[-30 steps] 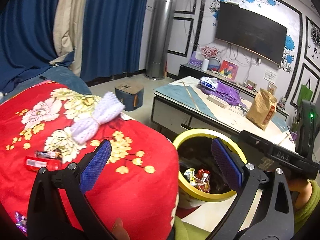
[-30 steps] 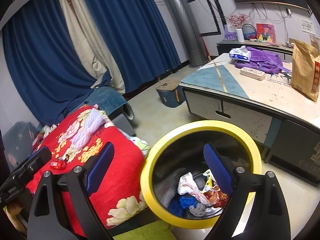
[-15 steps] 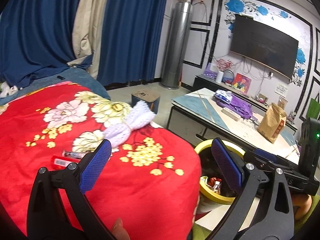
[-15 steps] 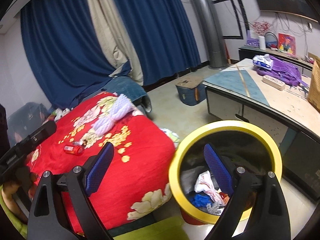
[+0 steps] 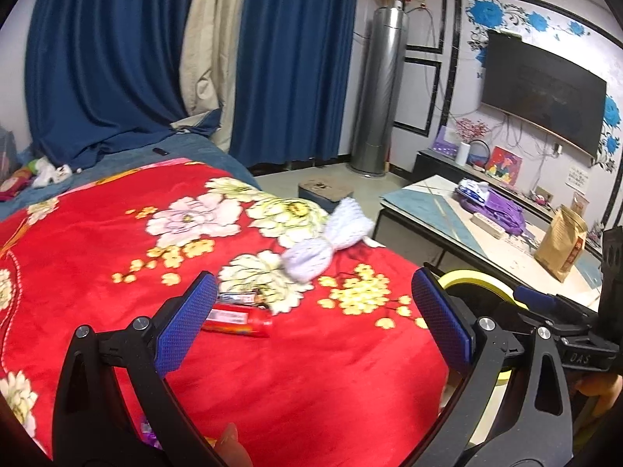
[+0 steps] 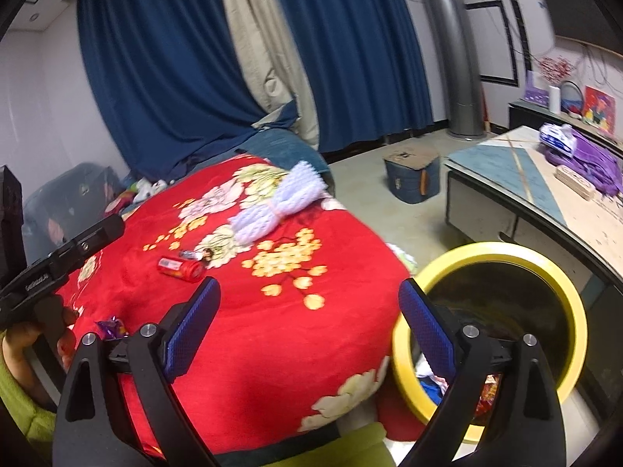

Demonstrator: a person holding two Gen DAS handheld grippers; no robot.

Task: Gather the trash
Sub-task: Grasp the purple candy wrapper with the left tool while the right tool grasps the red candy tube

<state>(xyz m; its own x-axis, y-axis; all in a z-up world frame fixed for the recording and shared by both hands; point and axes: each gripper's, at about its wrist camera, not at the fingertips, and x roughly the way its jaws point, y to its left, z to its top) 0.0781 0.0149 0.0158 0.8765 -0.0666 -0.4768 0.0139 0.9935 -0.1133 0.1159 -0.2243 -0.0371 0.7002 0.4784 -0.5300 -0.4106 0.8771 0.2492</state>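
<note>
A red wrapper (image 5: 237,321) and a small dark candy wrapper (image 5: 238,298) lie on the red flowered blanket (image 5: 97,253); both show in the right wrist view, red (image 6: 180,267) and dark (image 6: 191,253). A purple wrapper (image 6: 111,328) lies near the blanket's front edge. The yellow-rimmed bin (image 6: 502,253) stands right of the blanket with trash inside; its rim shows in the left wrist view (image 5: 473,277). My left gripper (image 5: 311,327) is open and empty above the blanket, just in front of the red wrapper. My right gripper (image 6: 307,327) is open and empty between blanket and bin.
A white knitted bundle (image 5: 329,239) lies on the blanket. A low table (image 5: 447,210) with a purple bag (image 5: 502,210) and a brown paper bag (image 5: 562,247) stands right. A blue box (image 6: 410,177) sits on the floor. Blue curtains (image 5: 117,58) hang behind.
Both grippers have swung left, from over the bin toward the blanket. The red wrapper now sits close to my left gripper's left finger. Both stay open.
</note>
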